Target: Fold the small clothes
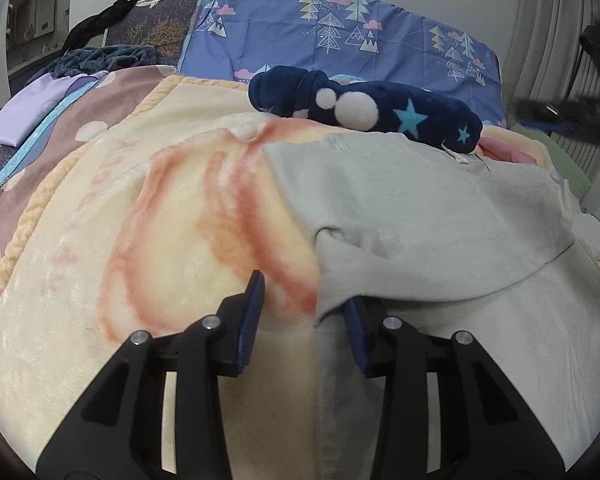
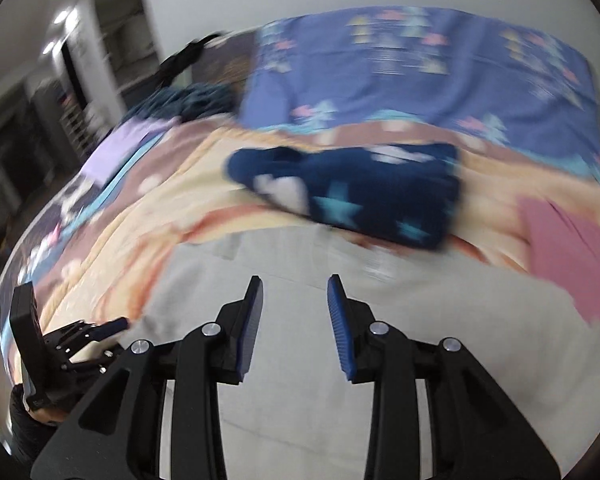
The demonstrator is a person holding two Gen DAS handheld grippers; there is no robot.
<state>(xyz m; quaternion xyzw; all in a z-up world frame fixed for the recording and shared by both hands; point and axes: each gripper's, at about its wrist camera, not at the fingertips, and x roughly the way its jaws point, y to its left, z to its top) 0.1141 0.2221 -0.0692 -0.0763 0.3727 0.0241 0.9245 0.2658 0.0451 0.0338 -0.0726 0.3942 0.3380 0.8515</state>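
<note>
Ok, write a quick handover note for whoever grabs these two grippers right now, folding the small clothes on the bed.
Left gripper: open, low at the left edge of the grey garment; one of its fingers is under a fold of the cloth, no pinch.
Right gripper: open, empty, above the same garment; view blurred.
Things: grey garment lies partly folded on the cream blanket; navy star piece behind it, pink piece to the right.
Left: finish the grey fold; pink one looks unfolded.
</note>
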